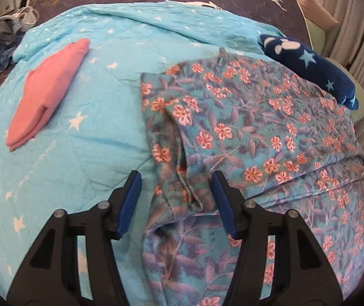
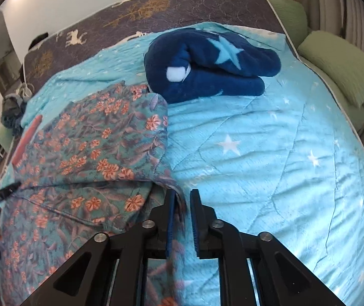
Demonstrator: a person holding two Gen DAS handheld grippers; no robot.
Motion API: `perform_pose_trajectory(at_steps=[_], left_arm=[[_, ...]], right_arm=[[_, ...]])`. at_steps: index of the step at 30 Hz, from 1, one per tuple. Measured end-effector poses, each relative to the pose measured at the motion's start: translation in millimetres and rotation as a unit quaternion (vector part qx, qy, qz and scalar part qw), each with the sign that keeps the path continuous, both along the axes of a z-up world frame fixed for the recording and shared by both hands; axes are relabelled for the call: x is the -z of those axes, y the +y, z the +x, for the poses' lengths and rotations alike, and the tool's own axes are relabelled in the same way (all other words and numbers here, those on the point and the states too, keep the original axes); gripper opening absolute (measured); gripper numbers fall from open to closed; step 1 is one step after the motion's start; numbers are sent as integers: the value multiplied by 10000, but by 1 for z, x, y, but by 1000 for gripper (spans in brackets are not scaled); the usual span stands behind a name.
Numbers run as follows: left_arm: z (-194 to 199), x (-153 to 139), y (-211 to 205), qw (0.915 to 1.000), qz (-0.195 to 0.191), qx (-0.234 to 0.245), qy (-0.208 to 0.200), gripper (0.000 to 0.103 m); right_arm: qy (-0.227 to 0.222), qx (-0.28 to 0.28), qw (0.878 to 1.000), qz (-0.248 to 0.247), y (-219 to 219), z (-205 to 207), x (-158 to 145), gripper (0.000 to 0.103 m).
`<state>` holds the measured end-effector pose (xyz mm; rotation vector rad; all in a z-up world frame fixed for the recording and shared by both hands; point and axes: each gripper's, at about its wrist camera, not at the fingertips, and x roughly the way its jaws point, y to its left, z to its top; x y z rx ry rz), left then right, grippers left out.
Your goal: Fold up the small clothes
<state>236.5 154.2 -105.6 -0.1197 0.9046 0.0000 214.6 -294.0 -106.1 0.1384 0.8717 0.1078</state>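
Now the floral garment (image 1: 245,132) lies between the left claw's (image 1: 176,191) open jaws.

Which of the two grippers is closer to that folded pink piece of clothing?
Left. The left gripper hovers open over the floral garment's edge, with the pink garment just beyond; the right gripper works the floral garment's opposite edge.

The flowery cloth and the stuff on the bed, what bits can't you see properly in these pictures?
- Flowery garment: its near end runs off the bottom edge in both views, so what kind of garment it is stays unclear.
- Right gripper: the cloth edge between its pads is blurred; the grip is unclear.
- Dark heap at the far left corner of the bed, left view: too small.
- Pink folded cloth, right view: mostly hidden behind the flowery garment.
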Motion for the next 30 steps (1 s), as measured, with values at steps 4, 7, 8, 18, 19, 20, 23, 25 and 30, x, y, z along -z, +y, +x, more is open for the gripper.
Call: perform_pose_trajectory(at_steps=[4,7,8,18,19,20,23,25,30], left_arm=[[-14,-57,-31,9963,89,188,-840,57],[3,-95,-81,9862,-120,1098,-1232,82],[17,-101,-100,9823,-236,1409,-1214,84],[174,-39,-251,9664,-820,2369,573,84],[179,-34,-256,9658,-919,2351,598,84],[178,-33,-258,9652,-1009,2339,592,84],[188,-27,-261,9535,-1554,2461,779,83],[198,-18,-269,9376,-1845,2657,1279,73],[204,-11,-294,9079,-1906,3249,1839,59]], right_arm=[[-250,-131,9995,-106,1,-5,-16,16],[-354,-279,9988,-193,11,-5,-21,28],[-396,-326,9983,-288,17,-5,-20,32],[-186,-512,9984,-151,18,10,9,52],[-245,-534,9983,-18,11,13,3,52],[-326,-488,9983,17,3,17,-3,52],[-404,-80,9991,-76,-25,40,-18,52],[-268,-6,9995,145,-41,61,-18,52],[-196,-264,9976,606,-39,60,-14,52]])
